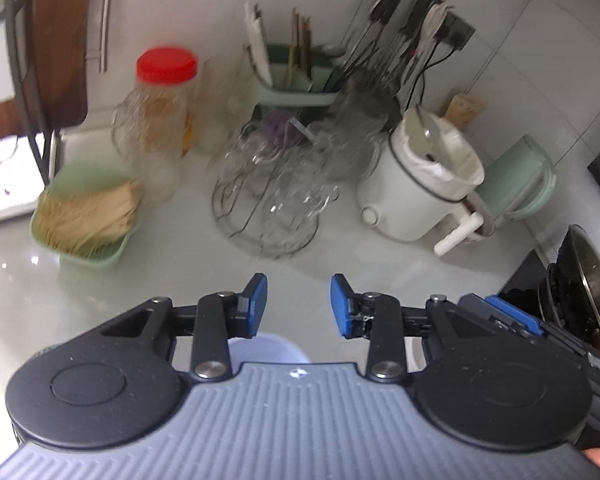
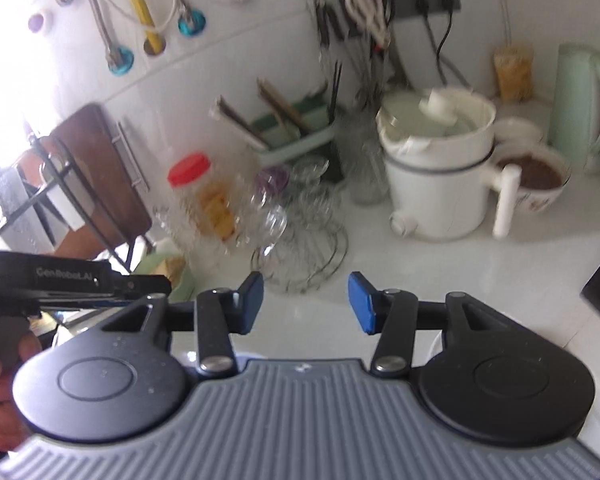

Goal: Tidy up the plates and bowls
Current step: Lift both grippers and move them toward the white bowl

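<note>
Above the white worktop [image 1: 340, 268], both tools — left tool [image 1: 299, 306] and right tool [image 2: 306, 304] — hang released, nothing between the pads. The task's thing, a pale bowl rim [image 1: 266, 346], lies below and behind the left tool's fingertips — nearer that hand.
</note>
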`<state>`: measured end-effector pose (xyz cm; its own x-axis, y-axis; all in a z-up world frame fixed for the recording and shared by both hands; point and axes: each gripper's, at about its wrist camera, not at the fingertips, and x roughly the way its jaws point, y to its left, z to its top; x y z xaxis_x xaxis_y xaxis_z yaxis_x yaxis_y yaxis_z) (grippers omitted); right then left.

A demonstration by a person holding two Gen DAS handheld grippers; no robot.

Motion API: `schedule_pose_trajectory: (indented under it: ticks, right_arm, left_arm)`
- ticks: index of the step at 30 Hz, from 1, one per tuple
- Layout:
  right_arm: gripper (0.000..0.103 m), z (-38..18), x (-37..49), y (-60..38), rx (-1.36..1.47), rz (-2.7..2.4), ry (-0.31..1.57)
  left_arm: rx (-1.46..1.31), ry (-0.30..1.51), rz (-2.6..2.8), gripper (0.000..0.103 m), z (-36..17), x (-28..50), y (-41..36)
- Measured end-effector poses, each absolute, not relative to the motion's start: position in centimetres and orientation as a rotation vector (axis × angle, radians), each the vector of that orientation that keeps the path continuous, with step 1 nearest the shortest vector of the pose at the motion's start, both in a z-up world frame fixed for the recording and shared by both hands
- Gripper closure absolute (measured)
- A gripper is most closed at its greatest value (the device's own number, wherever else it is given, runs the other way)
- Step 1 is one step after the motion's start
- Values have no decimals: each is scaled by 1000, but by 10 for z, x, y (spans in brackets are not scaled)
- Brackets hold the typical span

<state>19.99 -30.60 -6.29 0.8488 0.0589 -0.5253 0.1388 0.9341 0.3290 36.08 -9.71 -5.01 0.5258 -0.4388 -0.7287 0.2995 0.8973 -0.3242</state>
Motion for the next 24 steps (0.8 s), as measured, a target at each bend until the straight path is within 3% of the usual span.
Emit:
schedule_pose_trajectory:
  ticks: [9,24]
  right_arm:
    - [53,-54,187,-333,353,-136,492]
    - [54,-98,167,-371,316,-270,557]
  left_arm:
    - [-140,892,-479,63,-42,359,-131]
    - [-110,1023,-539,63,-94,363,-194]
